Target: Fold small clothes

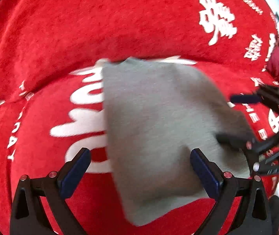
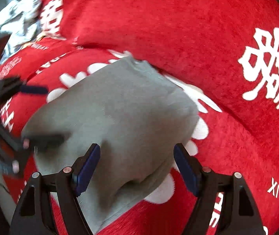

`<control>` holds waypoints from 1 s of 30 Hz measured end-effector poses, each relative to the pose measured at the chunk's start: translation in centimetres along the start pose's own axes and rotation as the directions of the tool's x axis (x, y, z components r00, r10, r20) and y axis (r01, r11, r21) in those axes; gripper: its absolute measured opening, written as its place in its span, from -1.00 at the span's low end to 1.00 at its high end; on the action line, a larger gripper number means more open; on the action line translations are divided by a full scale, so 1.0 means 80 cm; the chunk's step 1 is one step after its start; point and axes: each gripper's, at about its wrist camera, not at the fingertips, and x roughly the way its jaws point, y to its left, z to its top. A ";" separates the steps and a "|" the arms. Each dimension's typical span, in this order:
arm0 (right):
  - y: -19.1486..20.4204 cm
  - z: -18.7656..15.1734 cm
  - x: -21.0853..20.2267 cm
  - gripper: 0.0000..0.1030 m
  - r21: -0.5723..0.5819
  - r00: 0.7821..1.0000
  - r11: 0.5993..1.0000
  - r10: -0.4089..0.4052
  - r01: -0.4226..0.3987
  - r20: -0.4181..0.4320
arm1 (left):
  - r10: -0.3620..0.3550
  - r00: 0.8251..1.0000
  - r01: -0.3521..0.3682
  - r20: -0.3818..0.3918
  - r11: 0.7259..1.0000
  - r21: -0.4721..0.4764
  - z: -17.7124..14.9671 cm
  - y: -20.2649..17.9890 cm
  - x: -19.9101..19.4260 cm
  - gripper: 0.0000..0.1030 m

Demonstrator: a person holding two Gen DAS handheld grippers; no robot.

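Red plush cover (image 1: 120, 19) with white lettering and Chinese characters fills both views, creased into 1 long fold. Pale strip (image 1: 272, 2) at upper right edge; black-and-white patterned fabric (image 2: 20, 19) at far corner. Bright, even light.

We saw a matt grey knit garment (image 1: 159, 129) lying on a fuzzy red plush blanket (image 1: 100, 25) with white print

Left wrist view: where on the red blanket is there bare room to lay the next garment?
The widest bare stretch is the red blanket beyond the grey cloth, past the fold ridge. A narrower strip lies left of the cloth, over the large white lettering. Right of the cloth is crowded: the right gripper reaches in there. Both grippers' fingers stand open.
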 end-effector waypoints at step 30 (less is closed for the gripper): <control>-0.030 -0.095 -0.063 0.65 0.288 0.977 0.946 0.098 -0.151 0.192 | 0.075 0.997 -0.077 -0.036 0.994 -0.082 0.101 0.069 0.040 1.00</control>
